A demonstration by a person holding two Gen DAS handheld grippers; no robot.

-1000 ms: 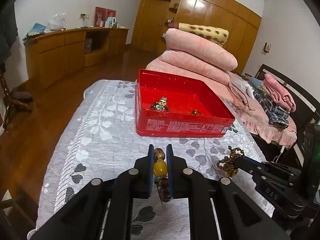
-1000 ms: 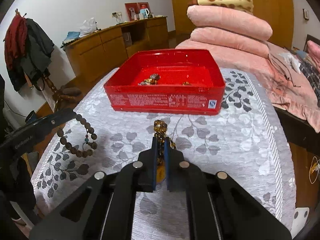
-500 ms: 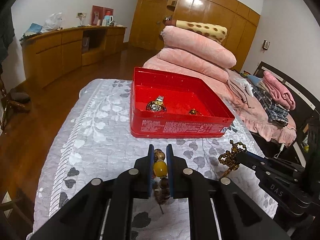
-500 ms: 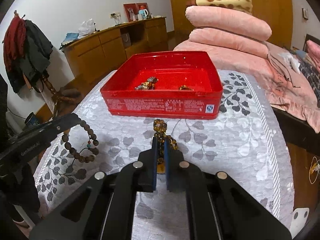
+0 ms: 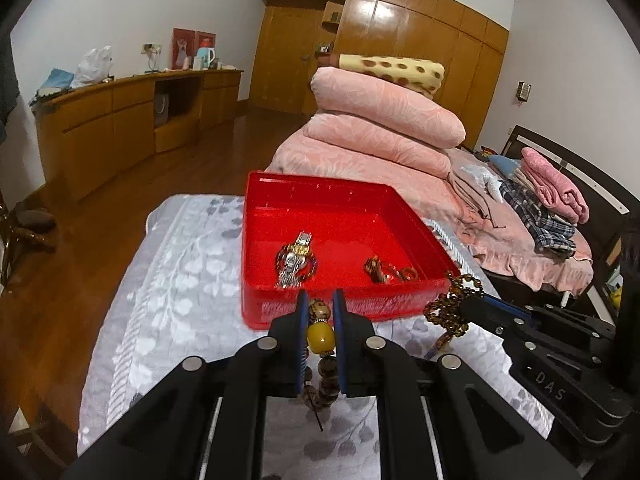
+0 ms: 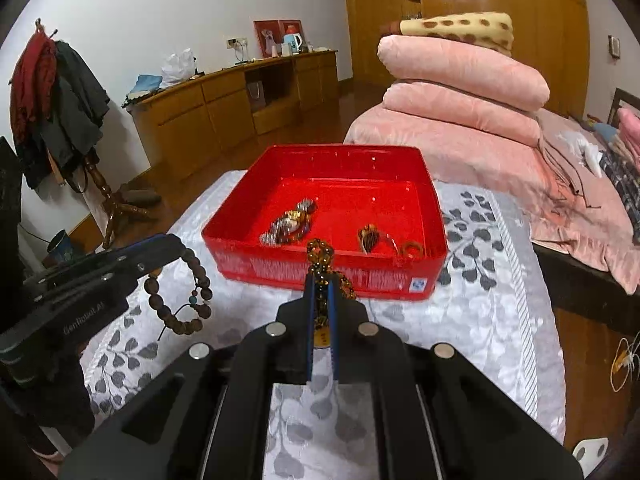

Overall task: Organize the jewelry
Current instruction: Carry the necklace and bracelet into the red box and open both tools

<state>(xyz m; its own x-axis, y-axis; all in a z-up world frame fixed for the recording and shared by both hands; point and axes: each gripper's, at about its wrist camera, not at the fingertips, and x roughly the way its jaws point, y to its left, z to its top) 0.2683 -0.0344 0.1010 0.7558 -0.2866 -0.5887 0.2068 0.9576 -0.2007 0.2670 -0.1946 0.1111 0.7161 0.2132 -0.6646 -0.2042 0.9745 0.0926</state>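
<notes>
A red box (image 5: 320, 180) (image 6: 340, 148) stands on the table's grey leaf-patterned cloth (image 5: 180, 280). Inside it lie a metal watch (image 5: 296, 258) (image 6: 288, 222) and some small rings (image 5: 384, 274) (image 6: 372, 238). My left gripper (image 5: 320, 312) (image 6: 168, 244) is shut on a brown wooden bead bracelet (image 5: 320, 338) (image 6: 180, 296) with one yellow bead, and the loop hangs below the fingers. My right gripper (image 6: 321, 292) (image 5: 472, 308) is shut on an amber bead bracelet (image 6: 320, 256) (image 5: 448, 312). Both grippers hover just before the box's near wall.
Stacked pink quilts (image 5: 384, 120) lie on a bed behind the box, with folded clothes (image 5: 540, 208) to the right. A wooden sideboard (image 5: 120, 120) runs along the left wall. A coat stand (image 6: 60, 100) with clothes is left of the table.
Both grippers have risen and come closer to the red box, each still gripping its bracelet. The box looks larger and more of its inside shows.
</notes>
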